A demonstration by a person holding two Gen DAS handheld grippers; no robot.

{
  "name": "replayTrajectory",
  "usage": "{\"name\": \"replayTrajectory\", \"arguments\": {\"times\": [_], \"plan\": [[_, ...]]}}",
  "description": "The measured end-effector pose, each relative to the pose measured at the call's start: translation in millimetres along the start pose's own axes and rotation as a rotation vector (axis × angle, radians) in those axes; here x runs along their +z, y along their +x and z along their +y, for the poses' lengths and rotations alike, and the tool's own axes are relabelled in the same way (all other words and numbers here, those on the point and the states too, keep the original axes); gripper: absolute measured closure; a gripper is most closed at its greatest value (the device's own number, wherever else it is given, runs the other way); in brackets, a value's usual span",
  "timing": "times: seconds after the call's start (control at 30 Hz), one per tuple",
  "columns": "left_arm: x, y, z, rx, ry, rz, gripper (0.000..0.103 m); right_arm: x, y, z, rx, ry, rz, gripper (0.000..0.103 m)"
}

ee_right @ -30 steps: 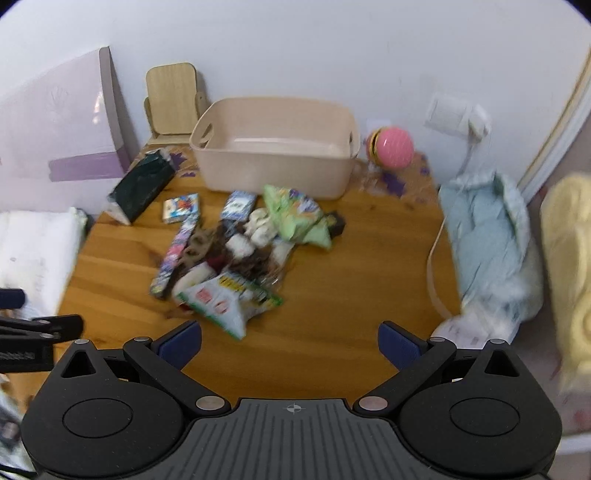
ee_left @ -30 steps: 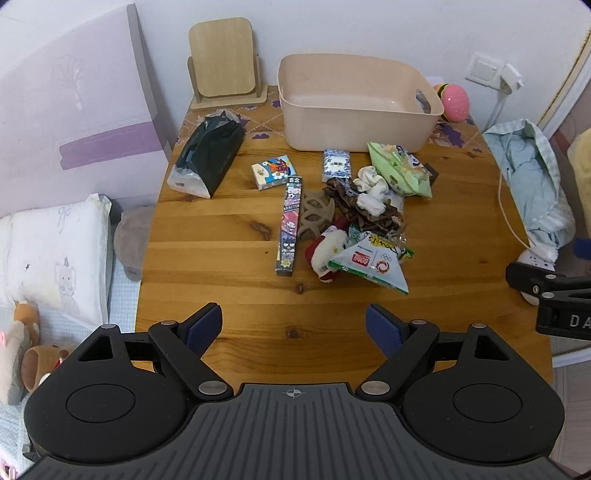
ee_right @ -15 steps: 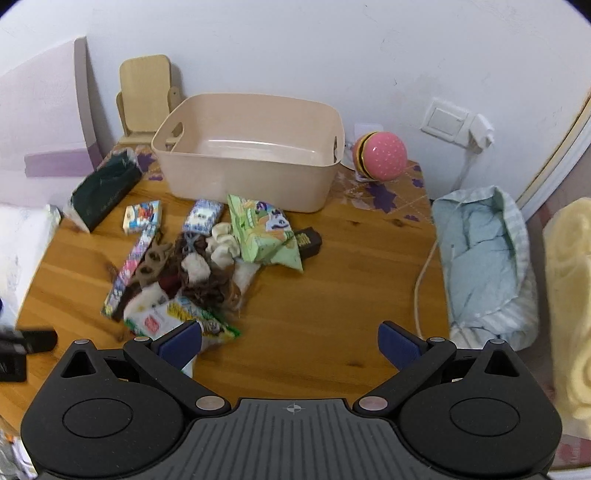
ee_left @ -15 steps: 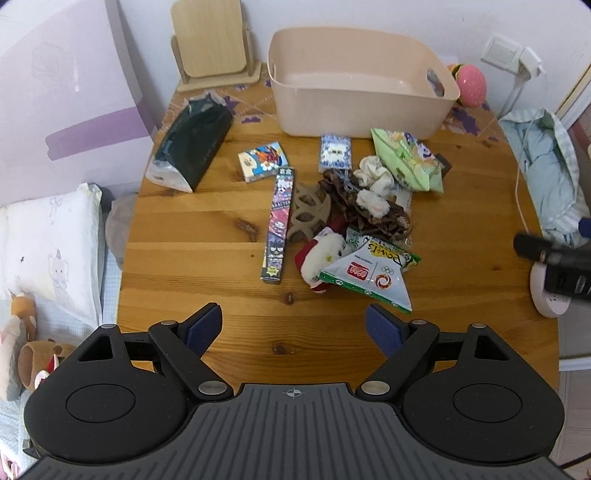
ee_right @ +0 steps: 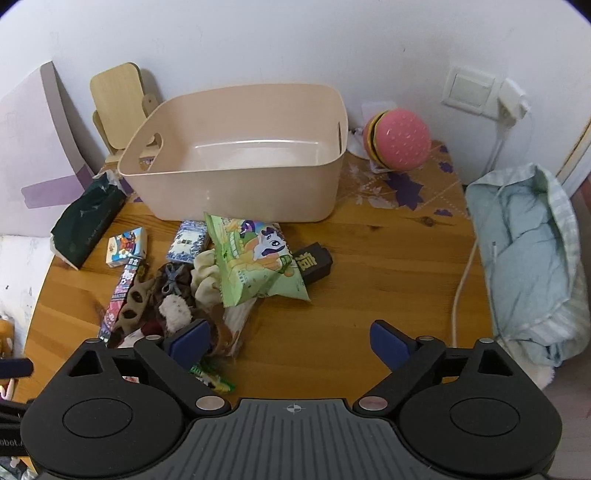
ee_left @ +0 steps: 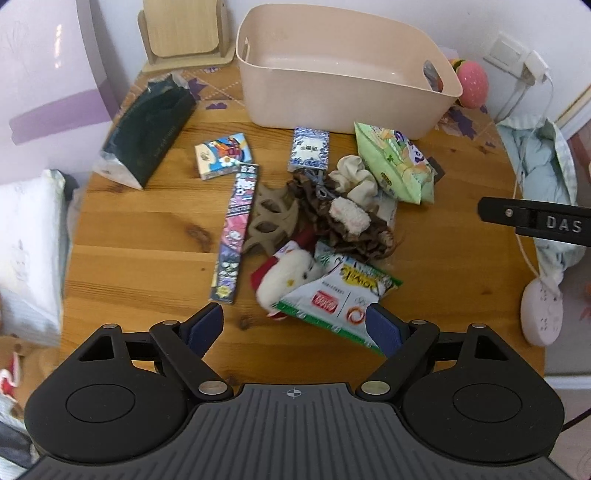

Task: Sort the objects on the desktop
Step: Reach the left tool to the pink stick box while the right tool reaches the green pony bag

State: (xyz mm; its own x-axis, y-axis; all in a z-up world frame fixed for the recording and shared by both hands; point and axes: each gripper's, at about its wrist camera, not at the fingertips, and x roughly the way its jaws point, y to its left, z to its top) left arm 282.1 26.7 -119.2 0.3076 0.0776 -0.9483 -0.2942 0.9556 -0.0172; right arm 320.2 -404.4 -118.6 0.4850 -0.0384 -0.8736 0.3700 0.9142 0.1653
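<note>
A heap of small things lies mid-table in front of an empty beige bin (ee_left: 343, 74) (ee_right: 236, 173). In the heap are a green snack bag (ee_left: 395, 162) (ee_right: 255, 258), a white-and-green packet (ee_left: 340, 299), a white plush toy (ee_left: 288, 277), brown and cream scrunchies (ee_left: 347, 214), a long sticker strip (ee_left: 236, 232) and two small card boxes (ee_left: 223, 155) (ee_left: 309, 147). My left gripper (ee_left: 295, 325) is open just above the white-and-green packet. My right gripper (ee_right: 290, 343) hovers near the green snack bag, jaws wide and closing, nothing between them.
A dark tissue pack (ee_left: 147, 136) lies at the table's left, a wooden stand (ee_left: 184, 33) behind it. A pink burger-shaped ball (ee_right: 399, 144) sits back right. Light blue cloth (ee_right: 532, 258), a white cable (ee_right: 465, 273) and a power strip (ee_left: 541, 317) are off the right edge.
Both grippers have come down and forward toward the heap, which looks larger now. The right gripper's jaws have narrowed a little. The heap itself has not moved.
</note>
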Motion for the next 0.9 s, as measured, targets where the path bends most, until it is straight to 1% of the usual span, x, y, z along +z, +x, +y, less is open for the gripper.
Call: {"name": "replayTrajectory", "arguments": {"times": [0.13, 0.27, 0.4, 0.53, 0.67, 0.83, 0.9], "plan": [[3, 17, 7, -0.002, -0.056, -0.009, 0.017, 9, 17, -1, 0.034, -0.007, 0.006, 0.013], [3, 30, 20, -0.005, -0.114, -0.025, 0.017, 19, 30, 2, 0.062, -0.042, -0.024, 0.014], [6, 42, 32, 0.030, -0.125, -0.059, 0.017, 29, 42, 4, 0.064, -0.093, -0.062, 0.015], [17, 55, 47, 0.053, -0.142, -0.088, 0.017, 38, 56, 6, 0.074, -0.133, -0.092, 0.015], [28, 70, 58, 0.117, -0.148, -0.078, 0.017, 42, 72, 9, 0.087, -0.182, -0.102, 0.016], [31, 85, 67, 0.139, -0.137, -0.032, 0.018, 43, 87, 17, 0.107, -0.236, -0.084, 0.017], [29, 91, 70, 0.132, -0.135, -0.005, 0.018, 43, 91, 21, 0.113, -0.246, -0.078, 0.017]]}}
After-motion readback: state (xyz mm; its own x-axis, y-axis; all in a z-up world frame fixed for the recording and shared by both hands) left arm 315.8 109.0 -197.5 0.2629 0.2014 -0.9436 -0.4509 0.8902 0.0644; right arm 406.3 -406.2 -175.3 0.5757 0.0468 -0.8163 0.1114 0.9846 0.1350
